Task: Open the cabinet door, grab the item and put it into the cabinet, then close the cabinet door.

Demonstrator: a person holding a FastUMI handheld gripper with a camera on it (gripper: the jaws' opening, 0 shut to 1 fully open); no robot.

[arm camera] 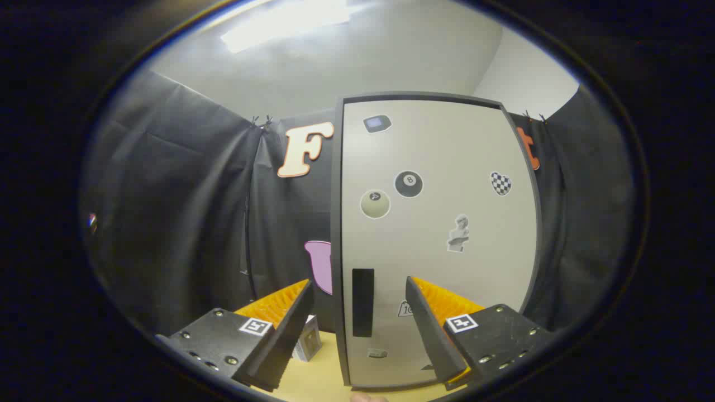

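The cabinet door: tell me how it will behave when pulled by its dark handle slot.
The cabinet door looks like a flat rigid panel, so it should swing, not flex. Its handle slot sits between the open hand-held gripper fingers. The tall cabinet might shift.

We see a pale wooden counter (pixel 318 379) carrying the closed cabinet (pixel 435 234) and a small box (pixel 308 341) beside it.

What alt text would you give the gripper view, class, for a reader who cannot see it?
A closed pale cabinet door with a dark frame and stickers stands just ahead of the open tool, its dark vertical handle slot between the fingers. A small box sits on the yellow table beside the cabinet, behind the left finger.
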